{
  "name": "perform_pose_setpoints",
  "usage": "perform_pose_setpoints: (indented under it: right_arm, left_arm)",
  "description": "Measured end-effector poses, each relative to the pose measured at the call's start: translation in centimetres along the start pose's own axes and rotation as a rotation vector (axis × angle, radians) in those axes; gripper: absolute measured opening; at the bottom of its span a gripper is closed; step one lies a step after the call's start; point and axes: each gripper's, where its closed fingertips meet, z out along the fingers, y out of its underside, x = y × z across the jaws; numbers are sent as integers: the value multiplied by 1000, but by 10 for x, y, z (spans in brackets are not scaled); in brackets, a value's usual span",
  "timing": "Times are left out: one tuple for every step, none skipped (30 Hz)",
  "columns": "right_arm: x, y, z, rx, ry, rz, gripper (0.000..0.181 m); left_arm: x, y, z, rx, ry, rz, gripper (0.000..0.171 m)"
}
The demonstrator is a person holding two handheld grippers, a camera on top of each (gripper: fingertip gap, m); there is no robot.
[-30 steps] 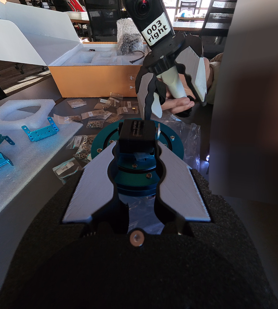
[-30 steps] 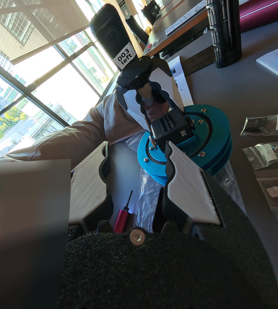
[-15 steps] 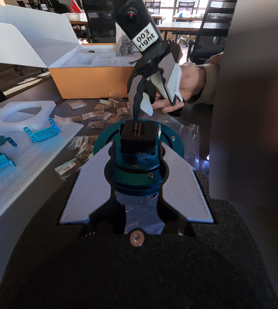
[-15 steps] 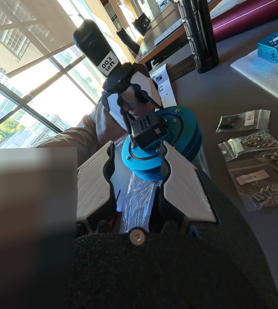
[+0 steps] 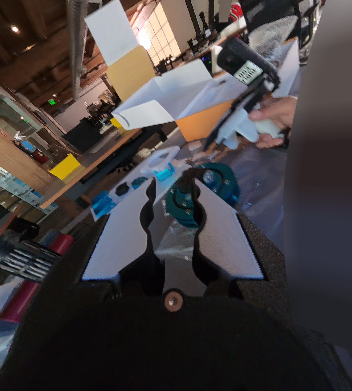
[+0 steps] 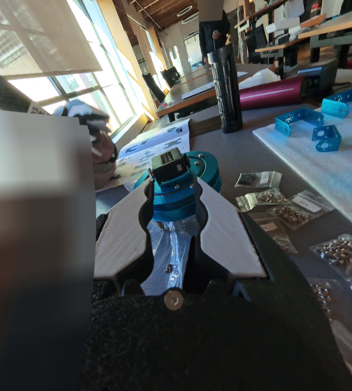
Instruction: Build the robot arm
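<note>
A black servo block (image 6: 169,168) sits seated on the stacked teal round base (image 6: 207,169), which rests on clear plastic film (image 6: 171,249) on the grey bench (image 6: 245,148), toward its near edge. The block's long axis lies roughly level, tilted a little, its labelled face turned up. Neither tool holds anything: the right tool (image 6: 173,182) stands moderately wide, fingertips just short of the base; the left tool (image 5: 174,183) is likewise parted, raised and apart. Fastener bags (image 6: 276,203) and blue brackets (image 6: 298,122) lie unused beyond.
</note>
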Motion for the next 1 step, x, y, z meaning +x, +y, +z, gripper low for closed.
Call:
perform_pose_setpoints:
  right_arm:
    - [-1, -1, -1, -5, 16, -44, 34]
  left_arm:
    - [17, 6, -9, -37, 18, -5, 29]
